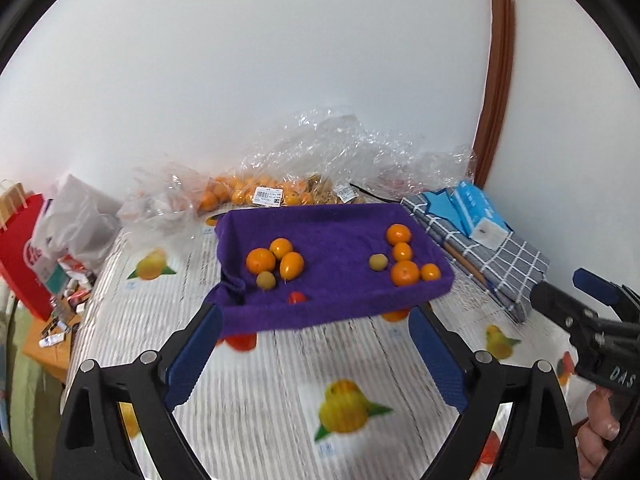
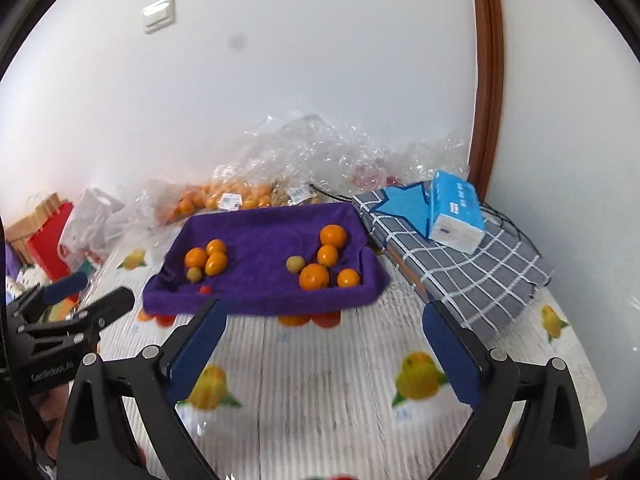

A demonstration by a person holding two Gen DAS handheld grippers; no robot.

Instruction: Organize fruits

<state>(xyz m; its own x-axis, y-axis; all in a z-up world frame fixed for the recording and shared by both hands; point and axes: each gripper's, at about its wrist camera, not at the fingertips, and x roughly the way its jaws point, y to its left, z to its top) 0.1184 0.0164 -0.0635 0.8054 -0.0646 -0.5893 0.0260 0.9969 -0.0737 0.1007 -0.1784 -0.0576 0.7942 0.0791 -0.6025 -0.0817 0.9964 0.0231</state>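
Note:
A purple towel-lined tray [image 1: 332,312] [image 2: 260,300] sits on the fruit-print tablecloth. In it, on the left, lie oranges [image 1: 261,261] [image 2: 196,258], a small greenish fruit [image 1: 265,280] and a small red fruit [image 1: 297,297]. On the right lie more oranges [image 1: 405,273] [image 2: 314,277] and another greenish fruit [image 1: 377,261] [image 2: 295,264]. My left gripper [image 1: 316,320] is open and empty just in front of the tray. My right gripper [image 2: 324,316] is open and empty, also in front of the tray.
Clear plastic bags of oranges [image 1: 248,194] [image 2: 224,198] lie behind the tray by the wall. A blue tissue box [image 2: 456,210] rests on a grey checked cloth [image 2: 480,276] to the right. A red bag [image 1: 20,256] stands at the left.

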